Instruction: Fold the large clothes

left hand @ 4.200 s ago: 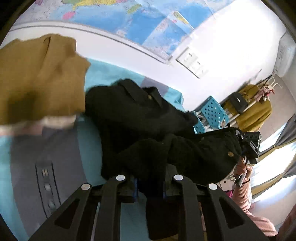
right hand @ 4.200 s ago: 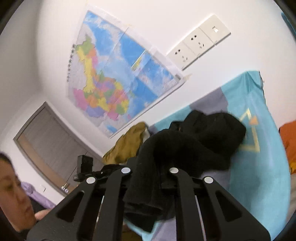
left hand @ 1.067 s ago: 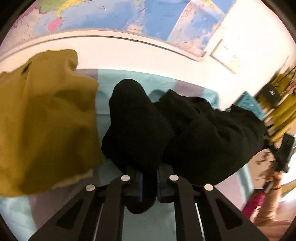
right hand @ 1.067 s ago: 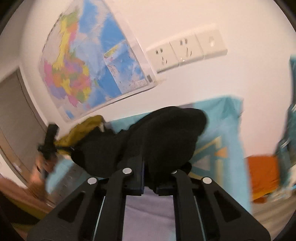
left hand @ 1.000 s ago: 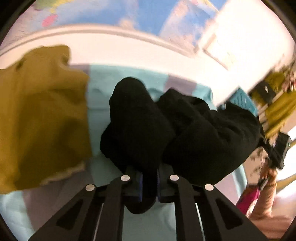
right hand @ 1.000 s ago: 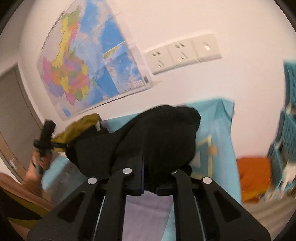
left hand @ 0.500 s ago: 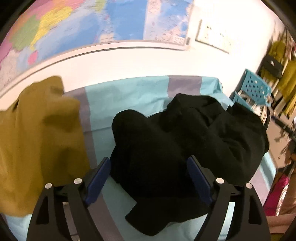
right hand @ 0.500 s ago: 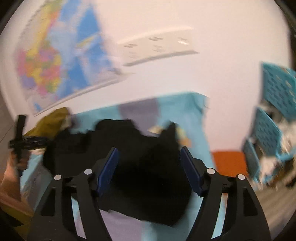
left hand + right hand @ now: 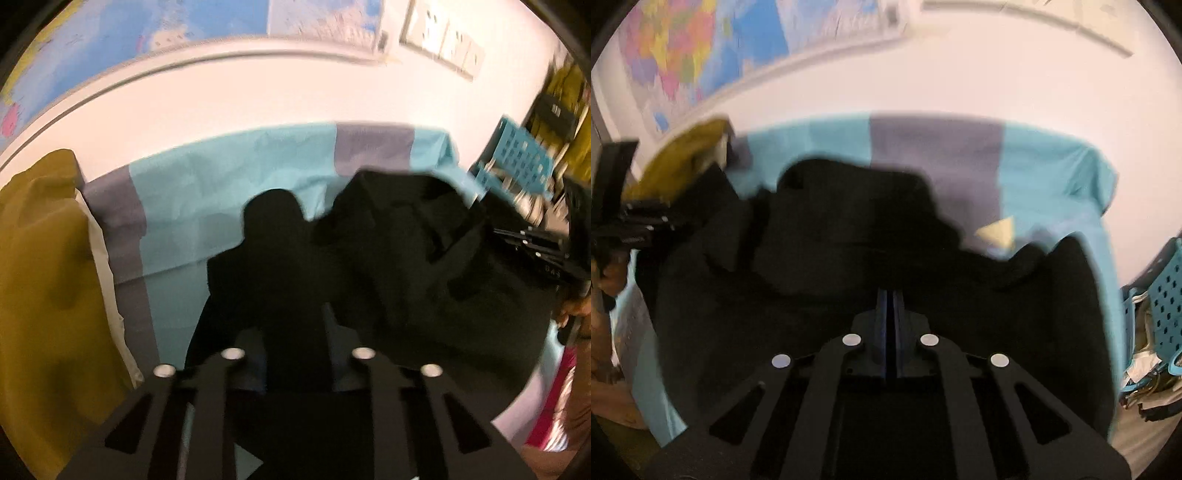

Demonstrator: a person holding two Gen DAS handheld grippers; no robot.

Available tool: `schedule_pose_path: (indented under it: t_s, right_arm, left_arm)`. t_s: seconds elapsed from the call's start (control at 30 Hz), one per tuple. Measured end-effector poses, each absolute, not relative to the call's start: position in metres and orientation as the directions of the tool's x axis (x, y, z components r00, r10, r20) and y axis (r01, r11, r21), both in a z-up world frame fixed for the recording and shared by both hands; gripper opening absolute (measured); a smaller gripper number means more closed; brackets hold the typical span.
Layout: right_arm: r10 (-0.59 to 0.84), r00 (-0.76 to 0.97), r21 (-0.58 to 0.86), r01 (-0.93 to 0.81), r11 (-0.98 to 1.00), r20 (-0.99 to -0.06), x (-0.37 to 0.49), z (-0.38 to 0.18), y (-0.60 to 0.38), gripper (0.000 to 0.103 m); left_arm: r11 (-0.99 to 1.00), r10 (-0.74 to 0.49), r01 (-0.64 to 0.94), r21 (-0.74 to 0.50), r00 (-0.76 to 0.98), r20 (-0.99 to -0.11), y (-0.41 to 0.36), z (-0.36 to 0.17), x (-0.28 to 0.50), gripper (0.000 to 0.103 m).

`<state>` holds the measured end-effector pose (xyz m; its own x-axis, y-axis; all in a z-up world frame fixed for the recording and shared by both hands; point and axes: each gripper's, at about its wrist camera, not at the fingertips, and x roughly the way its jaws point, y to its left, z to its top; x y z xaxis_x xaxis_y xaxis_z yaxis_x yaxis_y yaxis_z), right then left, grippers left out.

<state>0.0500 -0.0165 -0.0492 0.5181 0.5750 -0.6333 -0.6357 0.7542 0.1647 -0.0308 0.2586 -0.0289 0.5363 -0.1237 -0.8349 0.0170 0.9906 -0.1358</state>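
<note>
A large black garment (image 9: 424,266) lies bunched on the teal and grey sheet (image 9: 229,184). In the left wrist view my left gripper (image 9: 295,321) is low over its left part; black cloth fills the narrow gap between the fingers. In the right wrist view the garment (image 9: 849,251) spreads across the sheet (image 9: 1052,177), and my right gripper (image 9: 890,299) has its blue pads pressed together at the cloth's near edge; a grip on cloth cannot be made out. The right gripper also shows at the right edge of the left wrist view (image 9: 532,240).
A mustard garment (image 9: 44,266) lies at the left of the sheet, also in the right wrist view (image 9: 683,158). A white wall with a map (image 9: 720,44) and sockets (image 9: 443,48) stands behind. Teal crates (image 9: 517,162) stand to the right.
Half a second ago both grippers were wide open over the dropped garment. Now both have closed and dropped lower to the cloth.
</note>
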Motion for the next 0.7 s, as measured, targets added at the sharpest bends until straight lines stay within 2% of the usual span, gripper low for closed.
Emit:
schedule_pose_path:
  t_s: [0.13, 0.17, 0.2, 0.27, 0.4, 0.5, 0.57, 0.63, 0.67, 0.7]
  right_arm:
    - [0.66, 0.634, 0.278, -0.603, 0.748, -0.402, 0.044, 0.0, -0.055, 0.003]
    - [0.661, 0.644, 0.301, -0.59, 0.749, -0.384, 0.05, 0.002, -0.058, 0.003]
    - [0.652, 0.636, 0.313, -0.573, 0.757, -0.413, 0.06, -0.002, -0.054, 0.003]
    - [0.583, 0.617, 0.249, -0.544, 0.801, -0.529, 0.081, -0.025, -0.034, 0.003]
    - [0.498, 0.536, 0.208, -0.511, 0.834, -0.682, 0.108, -0.074, -0.01, 0.004]
    - [0.5, 0.532, 0.225, -0.498, 0.837, -0.684, 0.106, -0.079, -0.017, 0.01]
    - [0.506, 0.547, 0.237, -0.489, 0.84, -0.667, 0.101, -0.073, -0.025, 0.018]
    - [0.531, 0.559, 0.256, -0.496, 0.83, -0.636, 0.094, -0.065, -0.035, 0.035]
    - [0.541, 0.568, 0.258, -0.504, 0.824, -0.62, 0.086, -0.059, -0.038, 0.038]
    - [0.556, 0.577, 0.256, -0.52, 0.815, -0.599, 0.078, -0.053, -0.041, 0.047]
  left_arm:
    - [0.974, -0.186, 0.021, -0.224, 0.638, -0.747, 0.271, 0.007, -0.039, 0.013]
    - [0.971, -0.196, 0.027, -0.237, 0.654, -0.731, 0.272, 0.011, -0.039, 0.017]
    - [0.973, -0.182, 0.015, -0.231, 0.666, -0.723, 0.273, 0.012, -0.036, 0.021]
    - [0.99, -0.087, -0.035, -0.14, 0.625, -0.776, 0.268, -0.003, -0.021, 0.037]
    - [0.995, 0.007, -0.09, -0.043, 0.489, -0.872, 0.269, -0.054, 0.006, 0.04]
    - [0.994, -0.003, -0.096, -0.061, 0.51, -0.86, 0.273, -0.056, 0.002, 0.047]
    - [0.991, -0.013, -0.104, -0.08, 0.529, -0.849, 0.276, -0.049, -0.002, 0.049]
    - [0.991, -0.001, -0.112, -0.076, 0.555, -0.832, 0.278, -0.04, -0.011, 0.054]
    - [0.991, 0.011, -0.116, -0.067, 0.571, -0.821, 0.278, -0.035, -0.017, 0.056]
    - [0.992, 0.03, -0.116, -0.049, 0.595, -0.803, 0.276, -0.028, -0.028, 0.056]
